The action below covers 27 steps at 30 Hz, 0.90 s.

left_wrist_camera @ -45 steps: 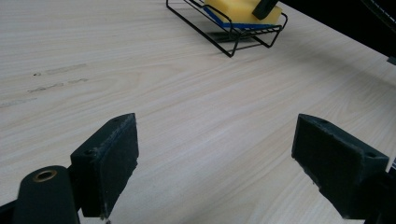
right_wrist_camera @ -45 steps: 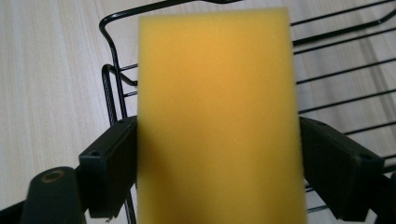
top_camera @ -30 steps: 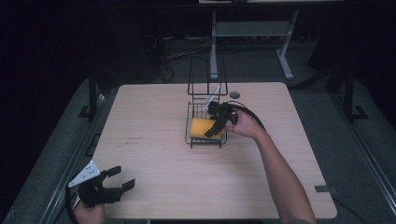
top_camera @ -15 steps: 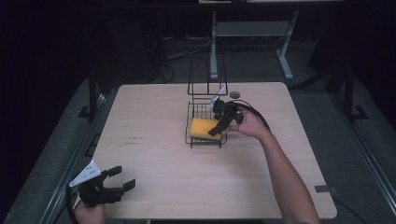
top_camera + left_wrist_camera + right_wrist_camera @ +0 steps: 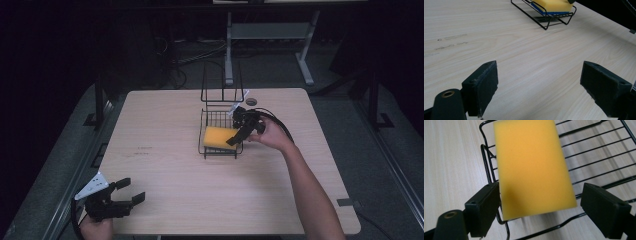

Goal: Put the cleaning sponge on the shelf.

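My sponge (image 5: 218, 137) is lying in the rack (image 5: 220, 150) at frame centre; my right gripper (image 5: 239, 134) is hovering at its right, my left gripper (image 5: 125, 200) sitting lower left.

In the right gripper view we saw the yellow sponge (image 5: 534, 167) lying flat in the black wire rack (image 5: 599, 152), its long side running away from us and its near end close to the rack's front rim. Our right gripper (image 5: 540, 207) stood with its jaws spread wide, the left pad right against the sponge's near left corner and the right pad set clear of its right edge, over the rack's wires. The pale wooden table (image 5: 451, 157) lay under the rack and to its left.
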Each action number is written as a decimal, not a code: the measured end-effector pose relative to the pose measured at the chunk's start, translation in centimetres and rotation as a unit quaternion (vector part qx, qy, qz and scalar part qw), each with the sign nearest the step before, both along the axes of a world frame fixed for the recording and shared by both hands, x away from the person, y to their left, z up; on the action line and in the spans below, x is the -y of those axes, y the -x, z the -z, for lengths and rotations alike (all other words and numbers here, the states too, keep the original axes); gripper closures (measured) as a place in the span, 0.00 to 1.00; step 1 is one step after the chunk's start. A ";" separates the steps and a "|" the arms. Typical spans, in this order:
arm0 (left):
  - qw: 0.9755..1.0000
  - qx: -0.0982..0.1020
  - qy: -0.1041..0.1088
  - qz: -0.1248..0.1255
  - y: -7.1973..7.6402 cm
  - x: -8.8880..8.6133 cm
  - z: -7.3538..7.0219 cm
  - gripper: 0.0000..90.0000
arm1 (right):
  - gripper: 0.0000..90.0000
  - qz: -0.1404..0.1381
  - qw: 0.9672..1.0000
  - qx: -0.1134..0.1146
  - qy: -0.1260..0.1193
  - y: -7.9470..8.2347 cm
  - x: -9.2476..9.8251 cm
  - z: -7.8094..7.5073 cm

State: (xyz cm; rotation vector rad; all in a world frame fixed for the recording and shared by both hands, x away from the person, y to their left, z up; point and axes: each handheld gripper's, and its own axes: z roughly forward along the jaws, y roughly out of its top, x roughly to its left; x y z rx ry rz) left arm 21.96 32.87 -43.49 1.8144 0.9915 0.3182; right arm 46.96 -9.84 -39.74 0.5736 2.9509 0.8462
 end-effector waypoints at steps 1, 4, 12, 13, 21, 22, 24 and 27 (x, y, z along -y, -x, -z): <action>1.000 0.000 0.000 0.000 0.0 0.0 0.0 0.16 | 0.17 0.000 1.000 -0.001 0.000 0.0 0.1 -0.1; 1.000 0.000 0.000 0.000 0.0 0.0 0.0 0.16 | 0.17 0.003 1.000 -0.003 0.000 0.1 0.4 -0.2; 1.000 -0.002 -0.001 0.001 -0.2 0.2 0.0 0.16 | 0.17 0.013 1.000 0.001 -0.003 0.3 1.8 -0.9; 1.000 -0.002 -0.001 0.000 -0.2 0.2 0.0 0.16 | 0.17 0.015 1.000 0.001 -0.002 0.3 2.0 -1.0; 1.000 -0.002 0.000 -0.002 -0.4 0.0 0.0 0.16 | 0.17 0.023 1.000 0.003 0.002 0.5 2.9 -1.4; 1.000 -0.002 -0.001 -0.002 -0.4 0.0 0.0 0.16 | 0.17 0.024 1.000 0.002 0.001 0.5 3.1 -1.4; 1.000 -0.002 -0.001 -0.002 -0.4 0.1 0.0 0.16 | 0.17 0.026 1.000 0.003 0.003 0.5 3.4 -1.4; 1.000 -0.002 -0.001 -0.002 -0.4 0.1 0.0 0.16 | 0.17 0.030 1.000 0.002 0.008 0.6 3.6 -1.4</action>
